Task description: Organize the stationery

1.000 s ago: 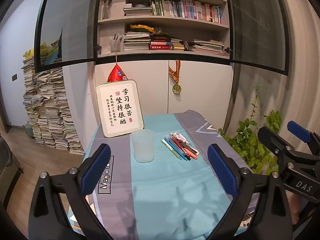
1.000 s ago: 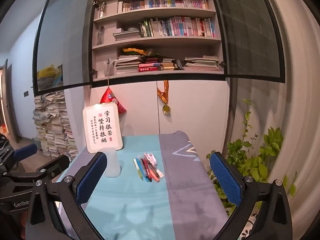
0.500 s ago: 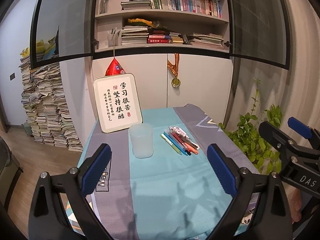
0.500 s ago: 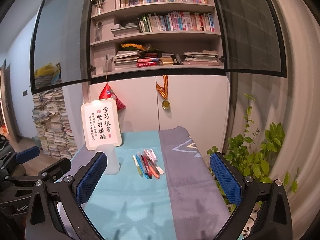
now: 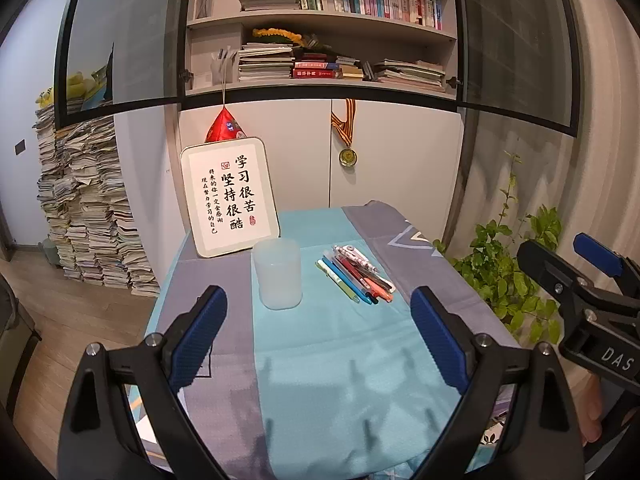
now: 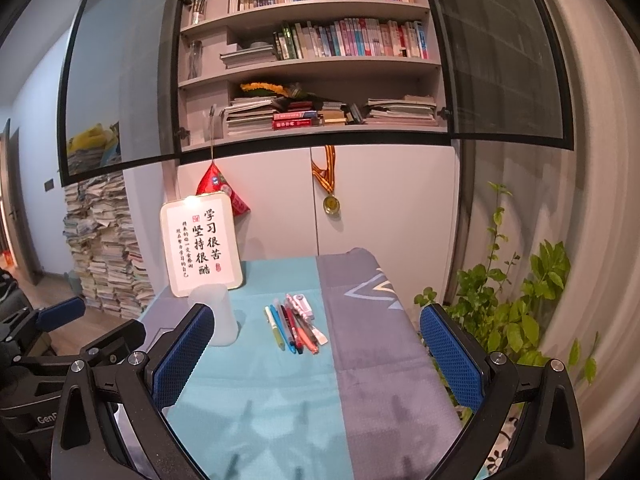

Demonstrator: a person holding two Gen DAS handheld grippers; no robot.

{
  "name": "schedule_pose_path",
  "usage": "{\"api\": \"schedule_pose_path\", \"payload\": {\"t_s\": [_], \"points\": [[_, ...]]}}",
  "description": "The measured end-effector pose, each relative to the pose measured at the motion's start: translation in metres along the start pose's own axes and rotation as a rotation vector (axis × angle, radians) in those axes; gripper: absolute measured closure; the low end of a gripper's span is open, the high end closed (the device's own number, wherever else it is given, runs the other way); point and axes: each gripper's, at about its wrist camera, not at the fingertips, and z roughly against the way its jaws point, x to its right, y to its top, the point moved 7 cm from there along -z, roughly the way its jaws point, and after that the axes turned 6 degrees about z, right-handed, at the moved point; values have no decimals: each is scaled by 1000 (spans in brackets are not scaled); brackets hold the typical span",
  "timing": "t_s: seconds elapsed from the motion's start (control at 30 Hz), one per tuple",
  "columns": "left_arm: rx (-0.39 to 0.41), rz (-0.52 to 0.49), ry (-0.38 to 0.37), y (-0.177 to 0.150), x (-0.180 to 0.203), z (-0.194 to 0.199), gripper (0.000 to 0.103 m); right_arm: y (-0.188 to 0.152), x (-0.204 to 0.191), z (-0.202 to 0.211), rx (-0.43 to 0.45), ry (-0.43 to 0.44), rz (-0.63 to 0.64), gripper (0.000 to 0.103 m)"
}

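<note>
A frosted plastic cup (image 5: pixel 277 274) stands upright on the teal and grey tablecloth (image 5: pixel 344 360). Several pens and a correction tape lie in a loose pile (image 5: pixel 356 276) to its right. The cup (image 6: pixel 216 314) and the pile (image 6: pixel 295 322) also show in the right wrist view. My left gripper (image 5: pixel 320 336) is open and empty, held above the near part of the table. My right gripper (image 6: pixel 316 356) is open and empty, at the same height to the right. It also shows at the right edge of the left wrist view (image 5: pixel 576 280).
A framed calligraphy sign (image 5: pixel 229 196) leans against the cabinet behind the cup. A potted plant (image 5: pixel 508 272) stands right of the table. Stacks of books (image 5: pixel 88 208) fill the floor at left. Shelves and a hanging medal (image 5: pixel 347 156) are behind.
Both grippers have moved forward and tilted a little down. The cup and the pens now sit lower and larger in both views. Nothing on the table has moved.
</note>
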Motion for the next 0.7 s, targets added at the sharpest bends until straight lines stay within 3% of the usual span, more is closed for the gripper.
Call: {"api": "schedule_pose_path", "payload": {"t_s": [0.7], "points": [[-9, -11, -5, -5, 6, -4, 10, -5, 1, -4, -4, 0, -5, 0]]}}
